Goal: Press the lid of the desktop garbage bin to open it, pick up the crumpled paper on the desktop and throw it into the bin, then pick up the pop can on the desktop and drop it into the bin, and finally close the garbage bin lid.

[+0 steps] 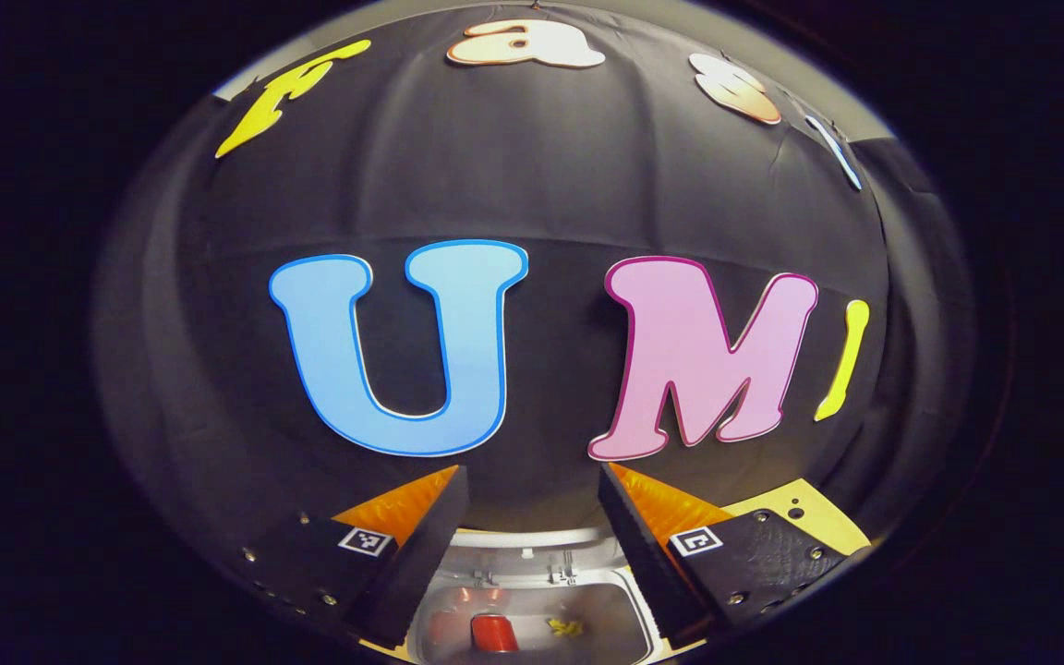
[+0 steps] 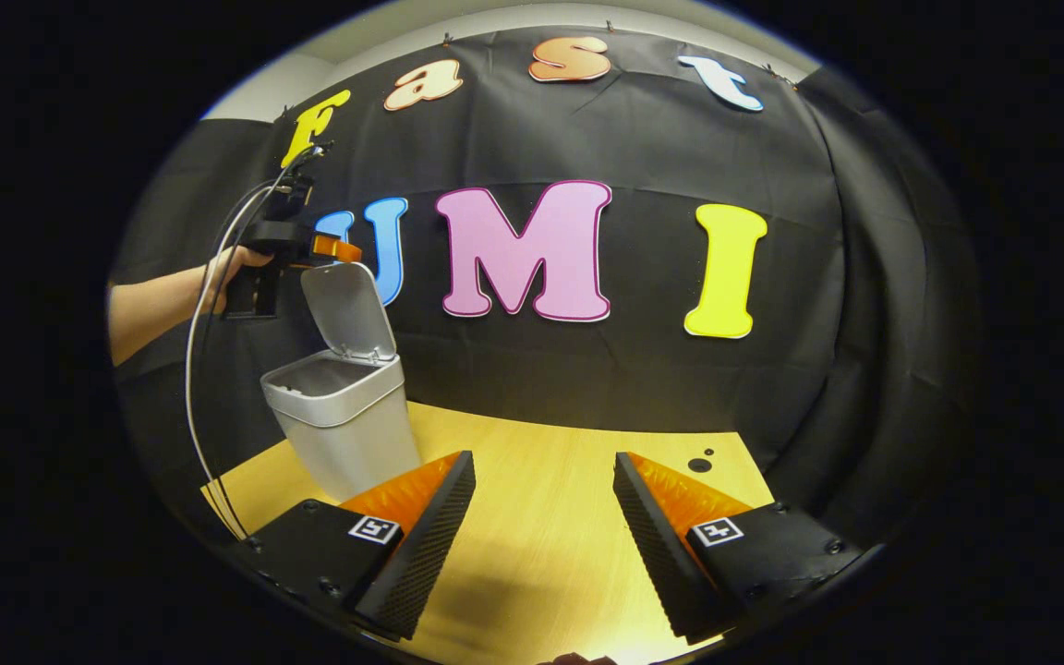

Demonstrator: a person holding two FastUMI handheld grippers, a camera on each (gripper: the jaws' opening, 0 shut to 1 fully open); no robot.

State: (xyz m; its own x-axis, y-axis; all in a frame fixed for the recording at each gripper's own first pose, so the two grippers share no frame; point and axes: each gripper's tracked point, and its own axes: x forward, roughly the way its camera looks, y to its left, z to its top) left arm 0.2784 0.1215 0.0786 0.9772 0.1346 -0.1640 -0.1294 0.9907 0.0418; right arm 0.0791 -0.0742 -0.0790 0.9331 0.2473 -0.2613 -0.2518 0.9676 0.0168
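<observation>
The garbage bin [image 2: 344, 420] stands on the left part of the wooden table [image 2: 569, 489] in the right gripper view, close to the black cloth wall [image 2: 818, 277]. It is a grey plastic box with rounded corners, narrower at the bottom. Its lid [image 2: 345, 309] is smooth and stands up, hinged at the back edge. I can read no brand or writing on the bin. Above and just behind the lid a person's hand [image 2: 223, 277] holds the left gripper [image 2: 336, 247], and a thin cable [image 2: 204, 369] hangs from it in a long curve down to the table edge.

In the left gripper view the camera looks down over the open bin, low between the fingers. Inside lies the pop can [image 1: 493, 633], red and round, and to the right of it a small yellow scrap [image 1: 564, 628]; I cannot tell if this is the paper. The left gripper stands wide apart and holds nothing.

The right gripper [image 2: 543, 480] is also wide apart and empty, above the bare table. Its fingers [image 2: 435, 526] have a ribbed inner face, and each carries a small square marker [image 2: 375, 529].
</observation>
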